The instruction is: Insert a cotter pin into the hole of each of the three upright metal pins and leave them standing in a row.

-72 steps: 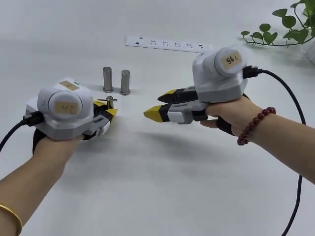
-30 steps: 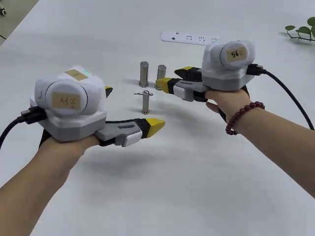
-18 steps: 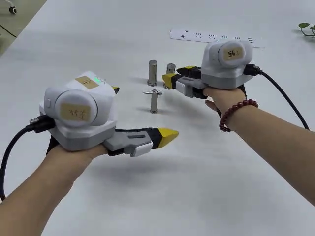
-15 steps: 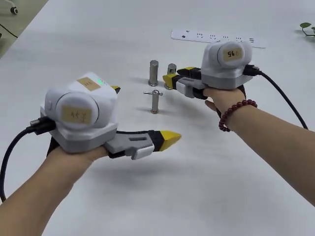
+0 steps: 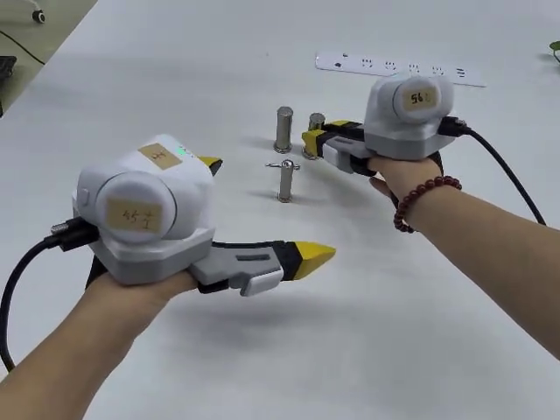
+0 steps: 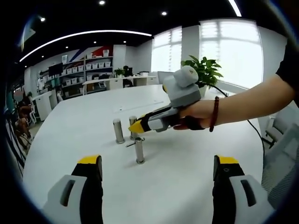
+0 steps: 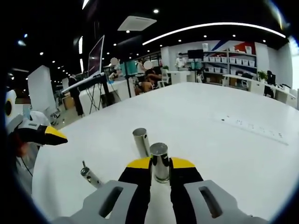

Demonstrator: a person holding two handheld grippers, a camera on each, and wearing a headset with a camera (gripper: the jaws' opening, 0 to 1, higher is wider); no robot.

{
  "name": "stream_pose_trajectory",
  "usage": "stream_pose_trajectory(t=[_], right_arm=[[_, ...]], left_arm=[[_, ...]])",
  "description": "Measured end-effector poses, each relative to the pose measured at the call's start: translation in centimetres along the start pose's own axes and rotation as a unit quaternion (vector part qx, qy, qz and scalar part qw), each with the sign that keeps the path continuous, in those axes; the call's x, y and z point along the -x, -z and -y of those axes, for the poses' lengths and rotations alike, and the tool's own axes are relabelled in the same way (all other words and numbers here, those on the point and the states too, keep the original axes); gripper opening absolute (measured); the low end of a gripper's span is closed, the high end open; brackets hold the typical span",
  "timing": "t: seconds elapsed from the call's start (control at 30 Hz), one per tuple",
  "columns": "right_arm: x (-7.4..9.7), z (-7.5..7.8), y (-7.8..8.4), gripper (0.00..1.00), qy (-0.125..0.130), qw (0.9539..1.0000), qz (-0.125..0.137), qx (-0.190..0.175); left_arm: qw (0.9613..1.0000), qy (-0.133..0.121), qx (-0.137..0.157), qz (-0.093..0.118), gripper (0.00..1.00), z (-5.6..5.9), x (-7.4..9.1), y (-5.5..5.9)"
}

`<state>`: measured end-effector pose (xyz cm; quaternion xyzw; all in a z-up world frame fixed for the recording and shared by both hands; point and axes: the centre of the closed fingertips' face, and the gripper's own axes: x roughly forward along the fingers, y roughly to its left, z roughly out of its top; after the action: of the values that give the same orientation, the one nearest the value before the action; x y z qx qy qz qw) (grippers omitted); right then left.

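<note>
Metal pin point(image 7: 159, 155) tight in right hand-held gripper point(image 7: 160, 166) — left hand-held gripper point(image 6: 157, 161) wide, empty.

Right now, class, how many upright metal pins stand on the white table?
3. The back-left pin stands free. The back-right pin is clamped in the right gripper. The front pin, nearer the person, carries a cotter pin. None seem hidden.
</note>
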<state>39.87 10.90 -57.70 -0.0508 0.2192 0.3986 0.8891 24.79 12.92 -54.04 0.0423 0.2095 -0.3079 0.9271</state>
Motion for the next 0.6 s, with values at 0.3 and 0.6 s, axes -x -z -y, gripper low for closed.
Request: stream_pose_trajectory(t=[0.3,0.6], right_arm=[[0.2,0.1,0.0,0.08,0.005,0.9999,-0.004,0.013],[1.3,0.1,0.4,0.08,0.014,0.9994,-0.017,0.026]], left_arm=[[0.9998,0.007,-0.016,-0.004,0.99,0.3,-0.3,0.0],[0.9999,0.006,-0.011,-0.002,0.99,0.0,-0.2,-0.3]])
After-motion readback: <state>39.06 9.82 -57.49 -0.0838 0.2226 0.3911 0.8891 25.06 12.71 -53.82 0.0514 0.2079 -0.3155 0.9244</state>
